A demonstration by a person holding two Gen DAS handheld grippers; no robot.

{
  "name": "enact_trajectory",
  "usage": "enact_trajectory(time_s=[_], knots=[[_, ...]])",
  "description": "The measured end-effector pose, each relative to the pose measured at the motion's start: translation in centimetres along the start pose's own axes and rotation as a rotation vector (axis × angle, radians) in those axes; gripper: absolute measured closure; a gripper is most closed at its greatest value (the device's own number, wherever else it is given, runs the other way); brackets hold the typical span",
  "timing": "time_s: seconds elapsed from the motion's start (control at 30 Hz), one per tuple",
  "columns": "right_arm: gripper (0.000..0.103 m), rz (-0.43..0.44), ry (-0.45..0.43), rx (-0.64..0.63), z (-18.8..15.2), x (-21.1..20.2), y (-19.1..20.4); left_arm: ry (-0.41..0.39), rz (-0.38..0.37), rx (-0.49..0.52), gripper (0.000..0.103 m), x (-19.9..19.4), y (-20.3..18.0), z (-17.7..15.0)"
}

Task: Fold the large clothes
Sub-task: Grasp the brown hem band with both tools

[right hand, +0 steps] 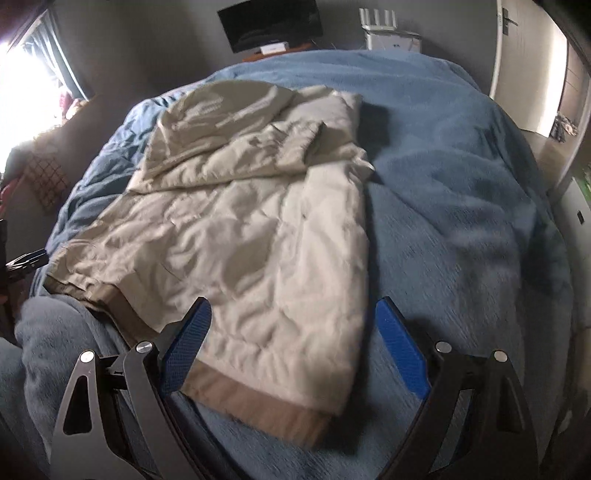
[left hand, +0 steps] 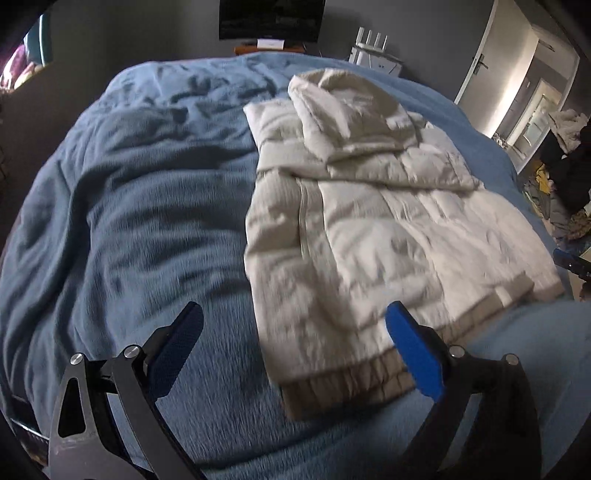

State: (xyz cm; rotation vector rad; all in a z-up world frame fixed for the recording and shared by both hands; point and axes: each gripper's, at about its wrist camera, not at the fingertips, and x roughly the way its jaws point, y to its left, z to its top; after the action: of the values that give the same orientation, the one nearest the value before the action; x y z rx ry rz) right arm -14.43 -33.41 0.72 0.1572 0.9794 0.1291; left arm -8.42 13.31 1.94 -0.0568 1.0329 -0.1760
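Observation:
A cream hooded puffer jacket (left hand: 369,221) lies flat on a blue blanket (left hand: 140,221), its hood toward the far side and its tan hem band nearest me. The sleeves are folded in over the body. My left gripper (left hand: 295,321) stands open above the hem's left corner with nothing between its blue pads. In the right wrist view the same jacket (right hand: 240,229) spreads left of centre on the blanket (right hand: 461,221). My right gripper (right hand: 293,317) hangs open above the hem's right corner, holding nothing. Each gripper's tip shows at the edge of the other's view.
A dark monitor (left hand: 269,18) and a white router (left hand: 373,48) stand beyond the bed's far edge. A door (left hand: 484,62) and piled clothes (left hand: 569,147) are at the right. A bright window (right hand: 22,74) is at the left in the right wrist view.

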Motion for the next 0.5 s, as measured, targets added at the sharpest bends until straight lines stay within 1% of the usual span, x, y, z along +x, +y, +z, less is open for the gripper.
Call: enact_trajectory(time_s=[0.1, 0.2, 0.27, 0.3, 0.4, 0.43, 0.47, 0.5], knots=[[0.017, 0.009, 0.016, 0.025, -1.1, 0.3, -0.6, 0.039, -0.019, -0.043, 0.021, 0.9, 0.5, -0.9], [0.017, 0.006, 0.021, 0.011, -1.3, 0.0, -0.4, 0.037, -0.010, -0.045, 0.022, 1.1, 0.5, -1.1], [0.024, 0.006, 0.050, -0.019, -1.6, -0.1, 0.0, 0.040, -0.002, -0.034, 0.024, 1.1, 0.1, -1.2], [0.029, 0.017, 0.069, -0.029, -1.9, -0.2, 0.2, 0.045, 0.001, -0.027, 0.027, 1.2, 0.0, -1.3], [0.036, 0.033, 0.123, -0.038, -2.7, -0.2, 0.3, 0.053, 0.015, -0.004, 0.033, 1.3, -0.6, -1.5], [0.038, 0.047, 0.141, -0.025, -2.9, -0.1, 0.1, 0.055, 0.015, 0.000, 0.037, 1.4, -0.7, -1.6], [0.039, 0.062, 0.148, -0.013, -3.0, 0.0, -0.1, 0.059, 0.007, 0.001, 0.040, 1.4, -0.7, -1.6], [0.039, 0.076, 0.150, -0.005, -3.0, 0.0, -0.2, 0.063, -0.002, 0.003, 0.045, 1.4, -0.8, -1.7]])
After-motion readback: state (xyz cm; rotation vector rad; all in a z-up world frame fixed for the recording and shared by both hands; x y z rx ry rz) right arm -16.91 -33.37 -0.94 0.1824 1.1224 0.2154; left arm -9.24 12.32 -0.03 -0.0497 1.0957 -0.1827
